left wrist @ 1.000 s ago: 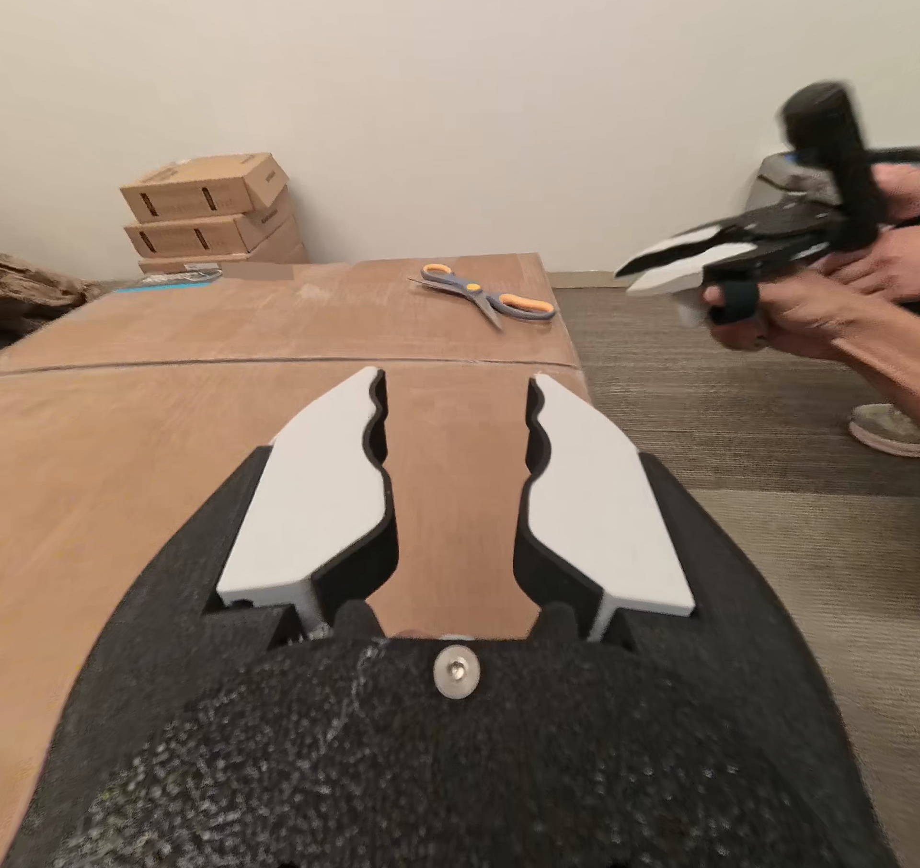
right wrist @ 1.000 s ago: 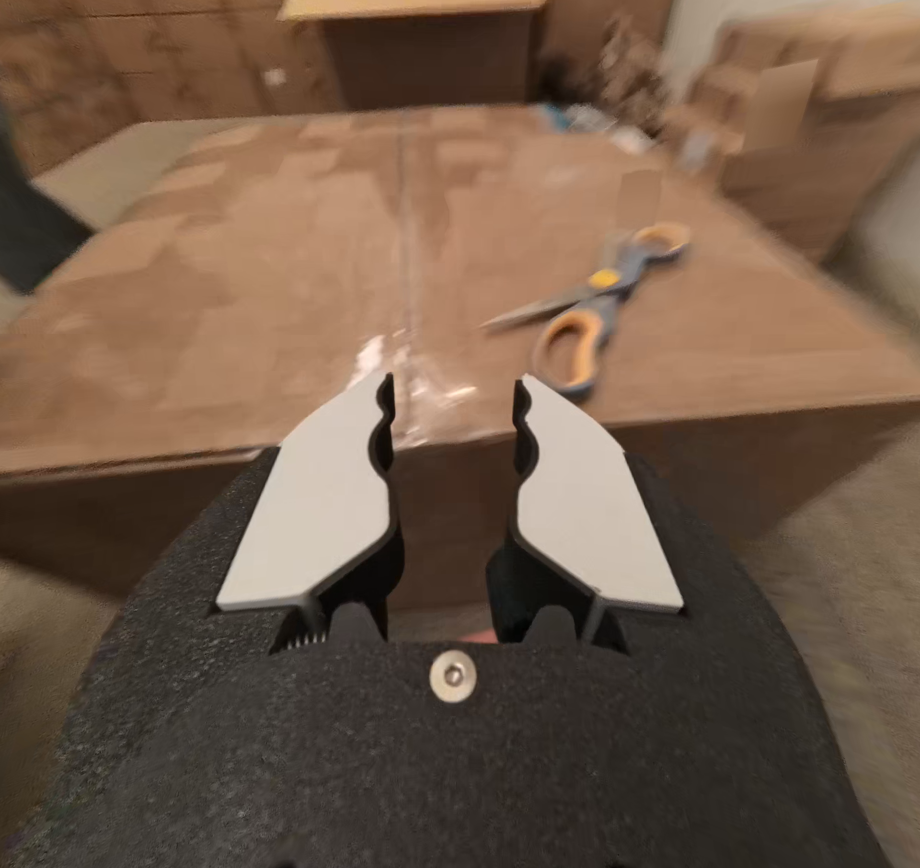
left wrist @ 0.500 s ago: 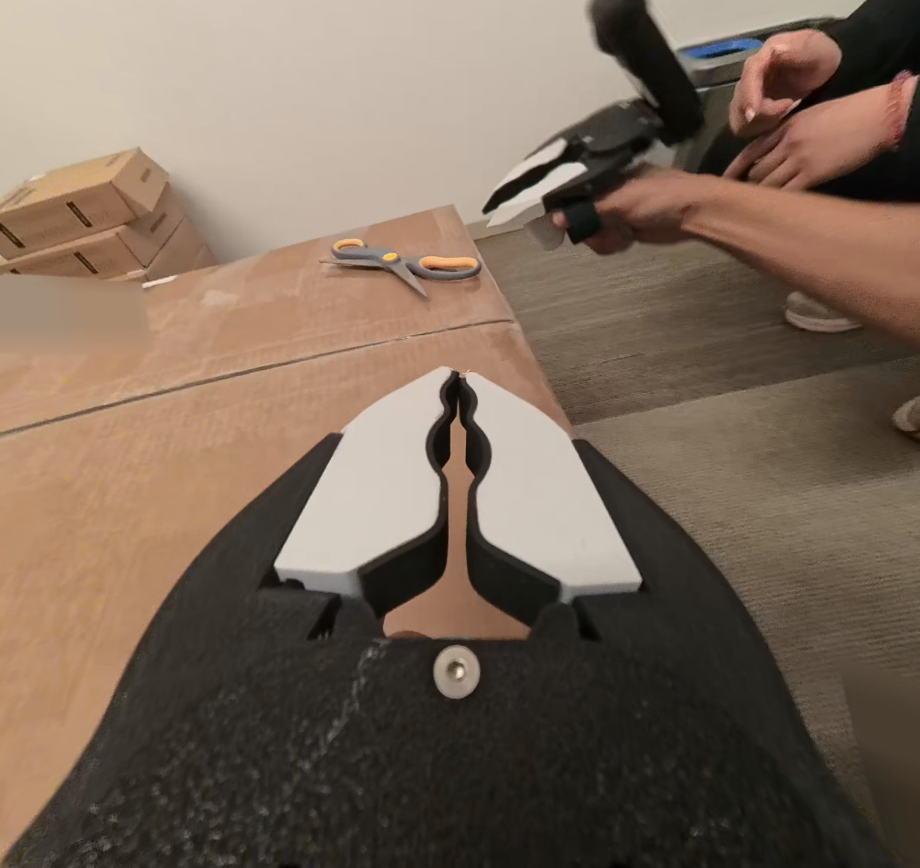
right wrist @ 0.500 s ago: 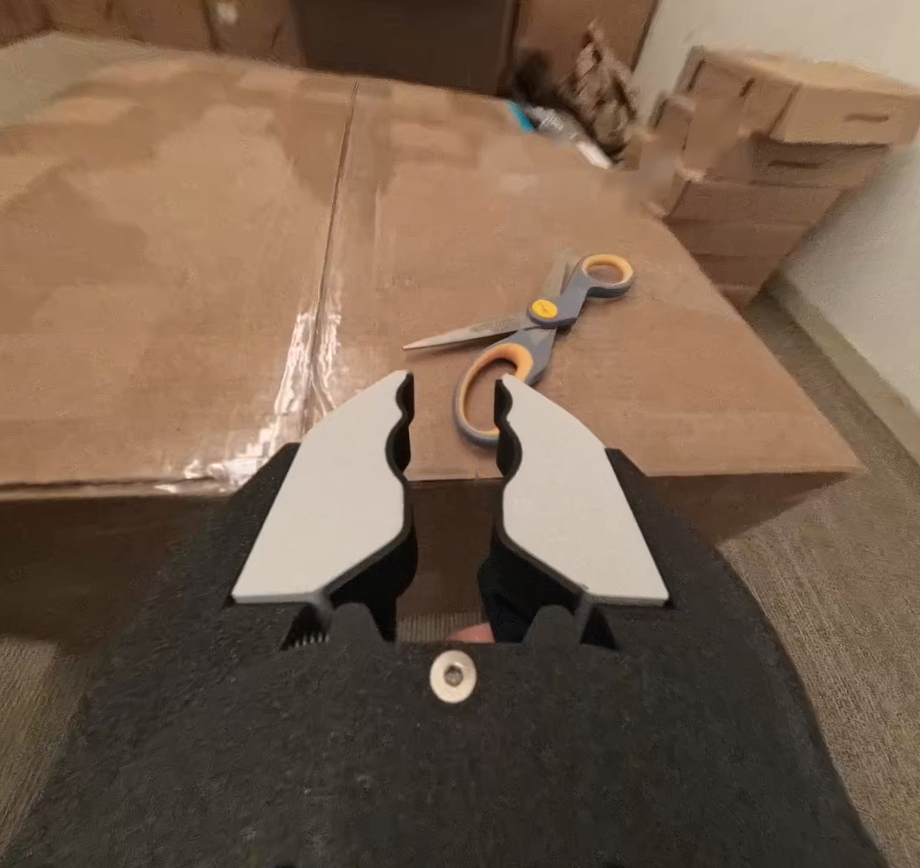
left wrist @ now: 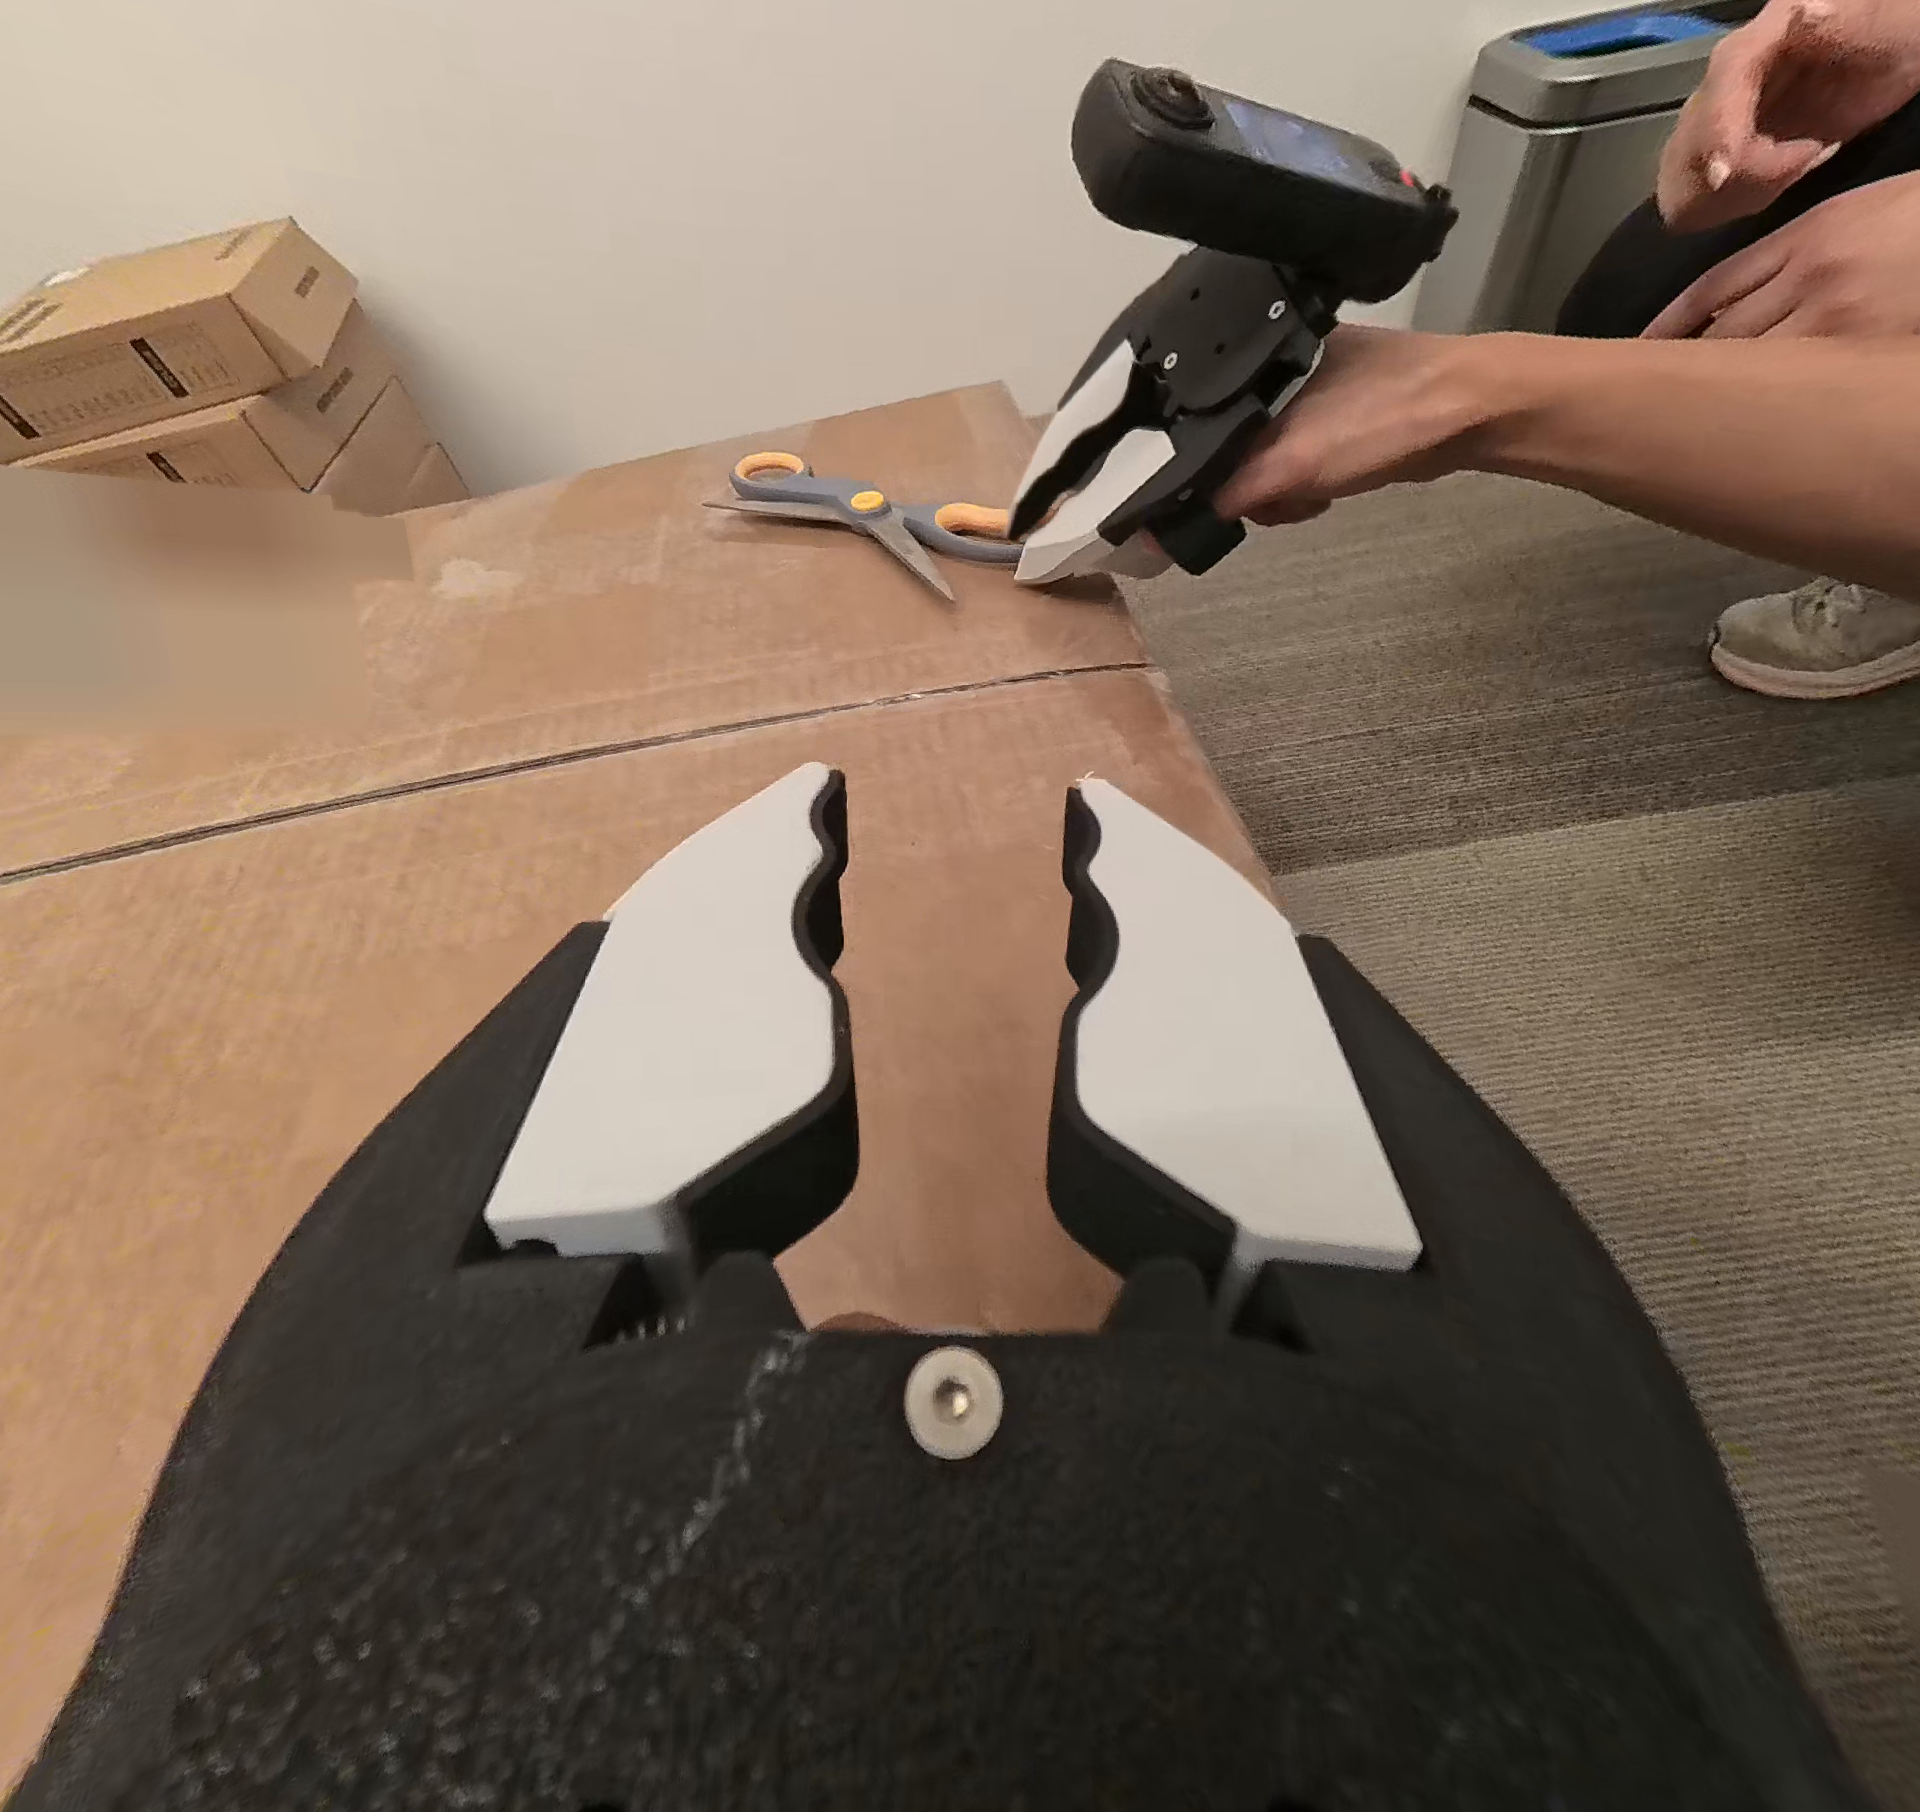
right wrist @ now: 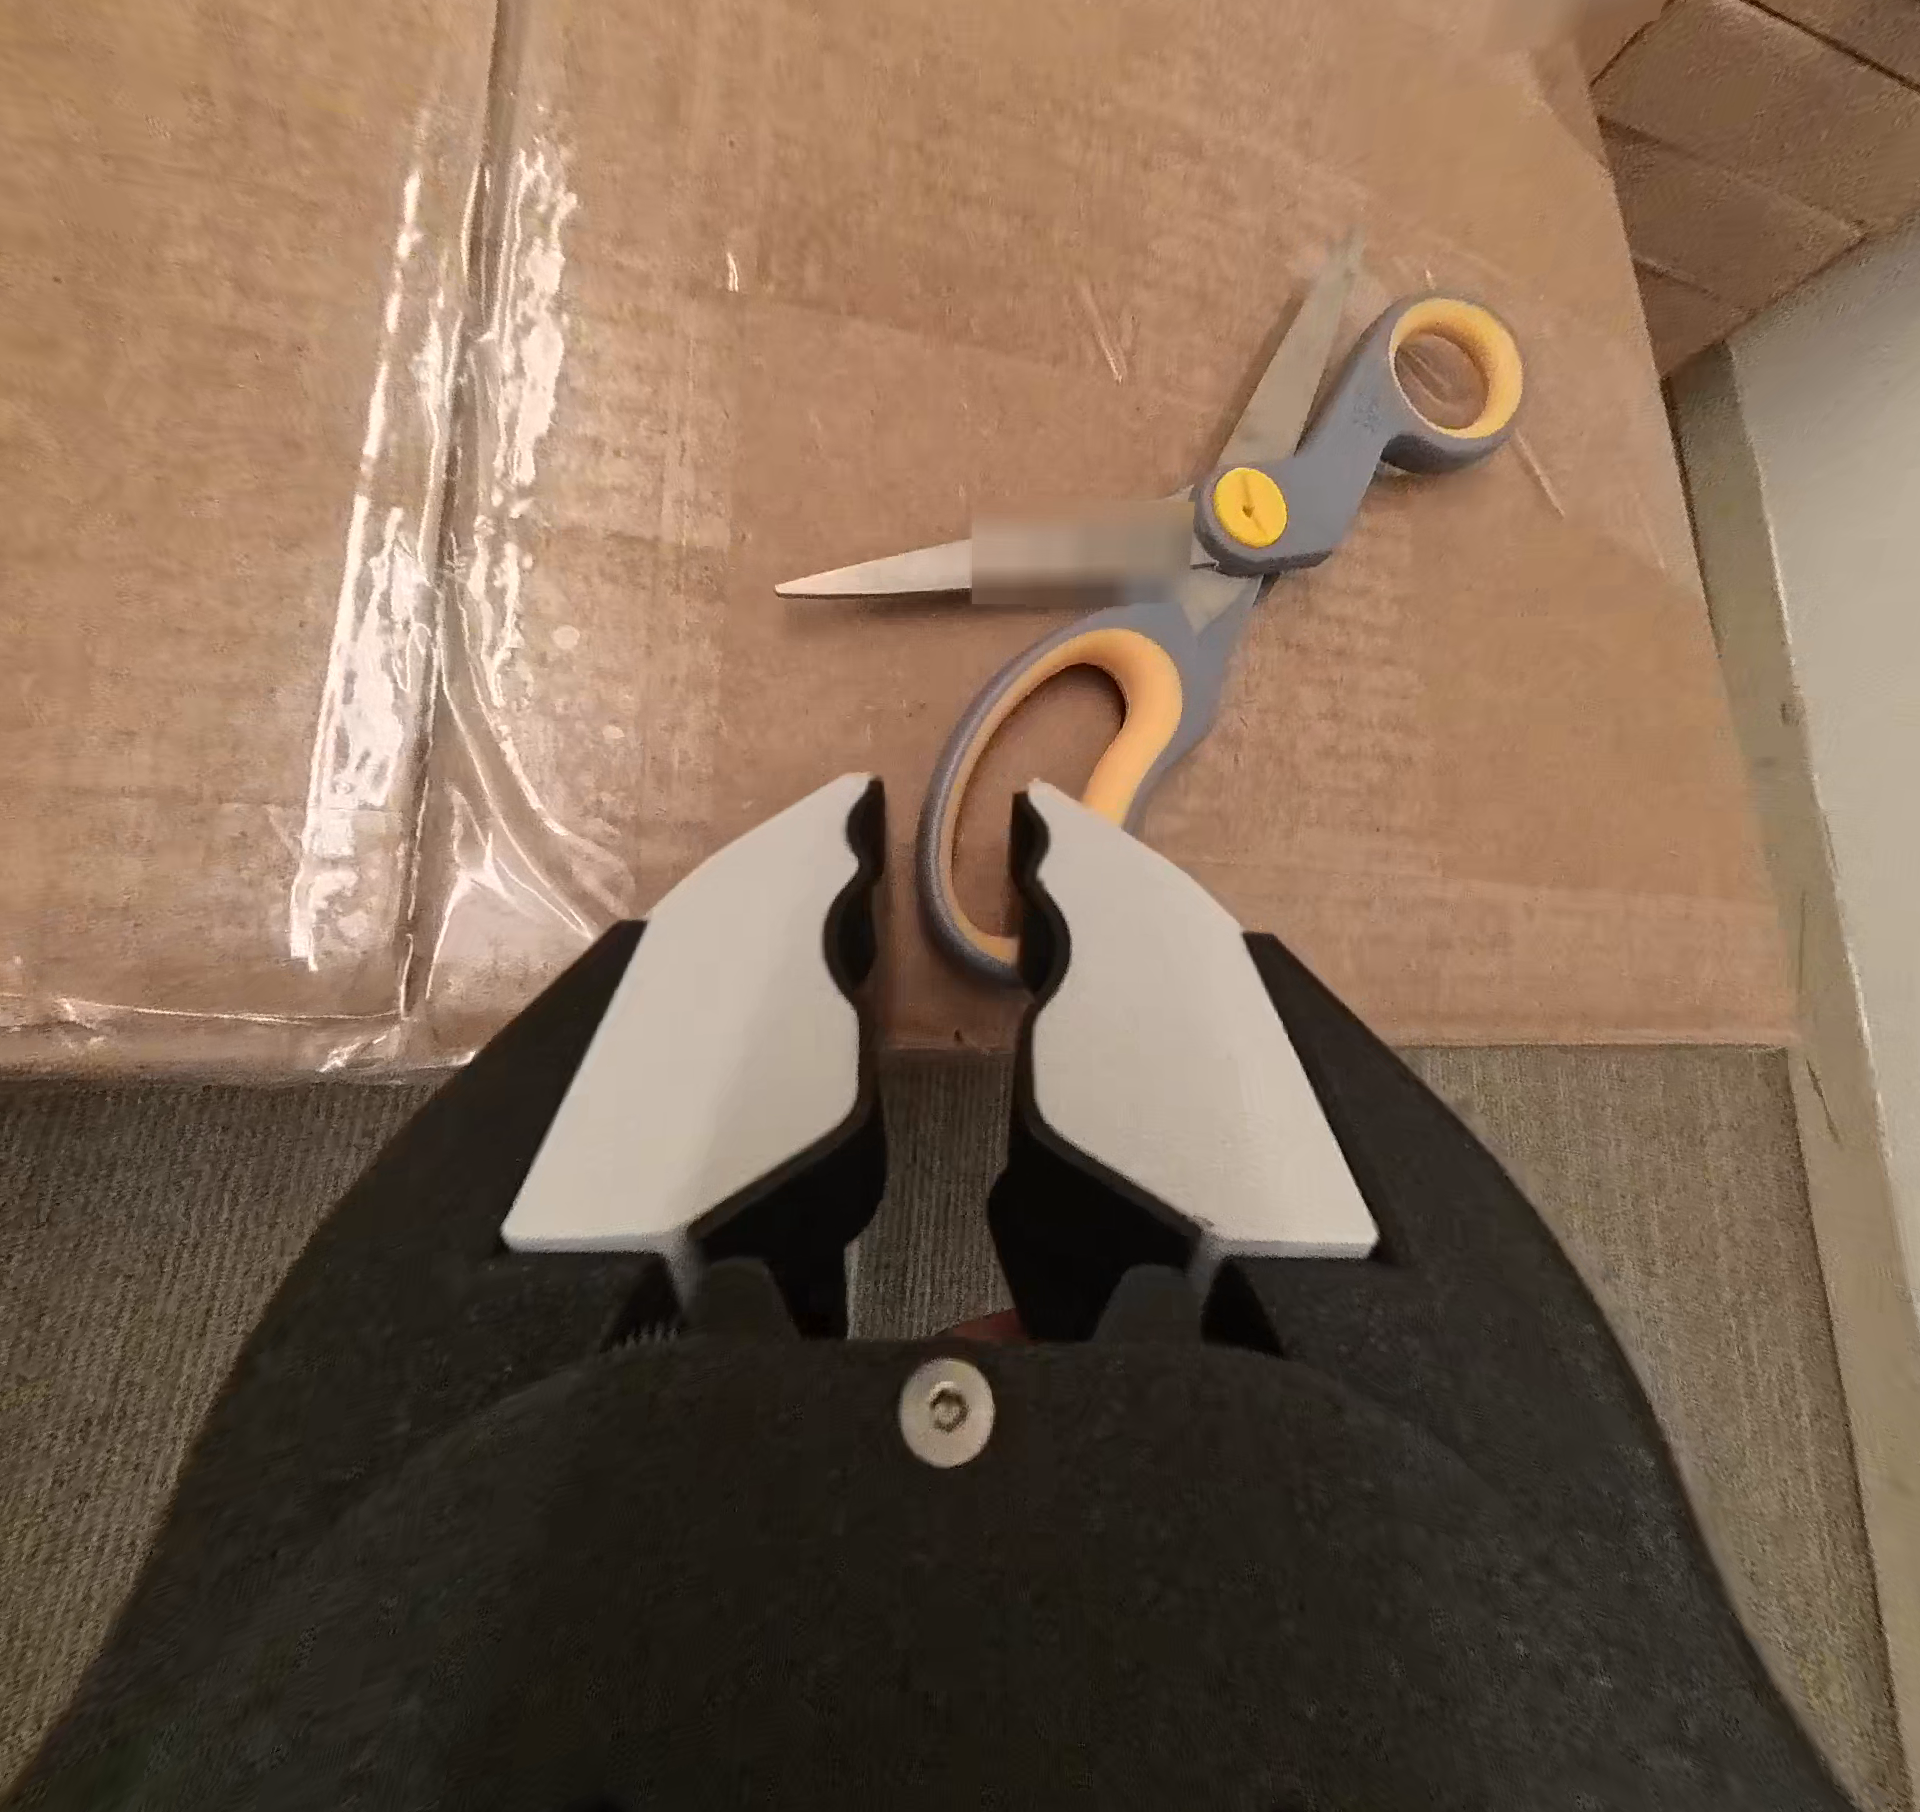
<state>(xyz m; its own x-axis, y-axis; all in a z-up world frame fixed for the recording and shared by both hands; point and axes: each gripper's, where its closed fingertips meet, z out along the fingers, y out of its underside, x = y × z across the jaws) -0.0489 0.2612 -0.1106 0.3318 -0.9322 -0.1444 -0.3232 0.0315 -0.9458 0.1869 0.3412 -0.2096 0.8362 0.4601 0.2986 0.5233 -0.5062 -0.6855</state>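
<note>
**Two grippers, one pair of scissors on a cardboard box**

While the left gripper (left wrist: 954, 796) hangs over the near part of the large flat brown cardboard box (left wrist: 312, 983) with its two white fingers spread apart and nothing between them, the right gripper (right wrist: 954, 796) is lowered over the far corner of the same box. Its two white fingers stand apart too, with a narrower gap, and they hold nothing. The left finger (right wrist: 769, 889) is outside the big handle loop of the one pair of scissors with grey and orange handles (right wrist: 1226, 557), and the tip of the right finger (right wrist: 1101, 879) lies over the inside of that loop, so part of the loop's rim is between the fingers. I cannot tell if a finger touches the handle.

The scissors lie flat on the box top near its edge, blades open in a V, one blade pointing to the left in the right wrist view. From the left wrist view the right gripper (left wrist: 1039, 536) is seen with a hand (left wrist: 1340, 432) holding it, just at the scissors (left wrist: 862, 515).

A strip of clear shiny tape (right wrist: 416, 515) runs along the seam of the box, well apart from the scissors. A second hand (left wrist: 1787, 69) is raised at the right. Around there are at least three stacked small cardboard boxes (left wrist: 187, 349) by the white wall, one metal bin with a blue top (left wrist: 1558, 162), one grey shoe (left wrist: 1818, 635) and grey carpet (left wrist: 1558, 931).
</note>
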